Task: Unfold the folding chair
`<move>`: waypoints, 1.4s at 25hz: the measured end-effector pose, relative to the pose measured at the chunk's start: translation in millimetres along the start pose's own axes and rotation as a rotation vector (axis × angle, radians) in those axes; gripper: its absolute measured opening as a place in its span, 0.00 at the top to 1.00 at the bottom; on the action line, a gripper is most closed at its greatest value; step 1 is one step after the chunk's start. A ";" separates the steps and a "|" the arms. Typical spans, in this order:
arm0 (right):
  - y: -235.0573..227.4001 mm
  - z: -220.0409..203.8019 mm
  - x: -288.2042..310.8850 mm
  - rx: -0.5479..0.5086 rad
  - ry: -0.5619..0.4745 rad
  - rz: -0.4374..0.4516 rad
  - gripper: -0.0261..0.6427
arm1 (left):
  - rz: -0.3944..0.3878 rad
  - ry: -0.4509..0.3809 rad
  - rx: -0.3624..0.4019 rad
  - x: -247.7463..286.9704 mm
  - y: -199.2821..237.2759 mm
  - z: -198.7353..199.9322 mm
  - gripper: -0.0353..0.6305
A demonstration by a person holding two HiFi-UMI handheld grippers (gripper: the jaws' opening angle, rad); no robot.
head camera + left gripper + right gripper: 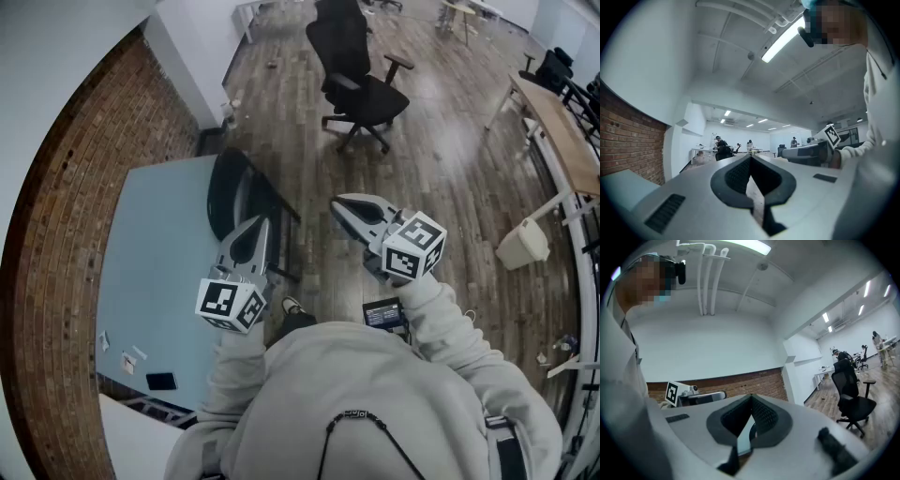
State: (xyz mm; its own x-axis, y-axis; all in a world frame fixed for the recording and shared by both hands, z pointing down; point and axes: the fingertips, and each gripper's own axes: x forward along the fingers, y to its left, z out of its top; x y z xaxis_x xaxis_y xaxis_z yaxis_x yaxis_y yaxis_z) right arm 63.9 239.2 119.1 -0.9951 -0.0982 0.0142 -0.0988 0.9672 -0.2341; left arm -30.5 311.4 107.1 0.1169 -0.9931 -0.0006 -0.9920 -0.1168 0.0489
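- Head view: A person in a grey hooded top holds the left tool (258,228) and the right tool (345,208) level above a wood-plank floor (450,169). Both tools have their jaws pressed together and carry nothing. The black folding chair (239,197), folded flat, stands against the edge of a pale blue desk (159,262). It is just past the left tool's tip at 12 o'clock and at 10 o'clock from the right tool. Its rounded top shows toward 11 o'clock and its legs toward 5 o'clock. The long axis looks upright, foreshortened from above. A black office chair (361,80) stands well apart at 1 o'clock.
- Left gripper view: The left tool's jaws meet at the tips, empty, and point down the open office. The right tool (808,152) shows at 3 o'clock. The folding chair cannot be made out here.
- Right gripper view: The right tool's jaws are likewise closed on nothing. The left tool (701,397) sits at 9 o'clock before a brick wall (750,380), with the office chair (851,399) at 3 o'clock.
- Step in hand: The unfolding appears not yet begun, and this reads as the approach. The next move likely calls for parting the jaws, taking hold of the backrest and the seat edge, and drawing them apart.
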 end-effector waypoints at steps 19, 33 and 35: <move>-95.7 -26.4 218.5 0.014 0.103 -0.041 0.95 | -0.018 0.042 -0.026 69.5 228.4 -38.3 0.94; -213.2 -6.9 307.7 0.115 0.085 -0.239 0.95 | -0.212 0.109 -0.047 185.8 317.4 -53.8 0.94; -215.2 4.9 316.7 0.098 0.076 -0.217 0.95 | -0.227 0.108 -0.054 194.8 310.3 -52.3 0.94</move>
State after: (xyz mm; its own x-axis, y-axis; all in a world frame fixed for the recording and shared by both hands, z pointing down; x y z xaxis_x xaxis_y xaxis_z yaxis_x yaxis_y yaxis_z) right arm -229.9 -1.2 169.3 -0.9489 -0.2794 0.1468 -0.3124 0.8978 -0.3105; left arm -313.0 82.0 174.4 0.3433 -0.9350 0.0892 -0.9361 -0.3329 0.1134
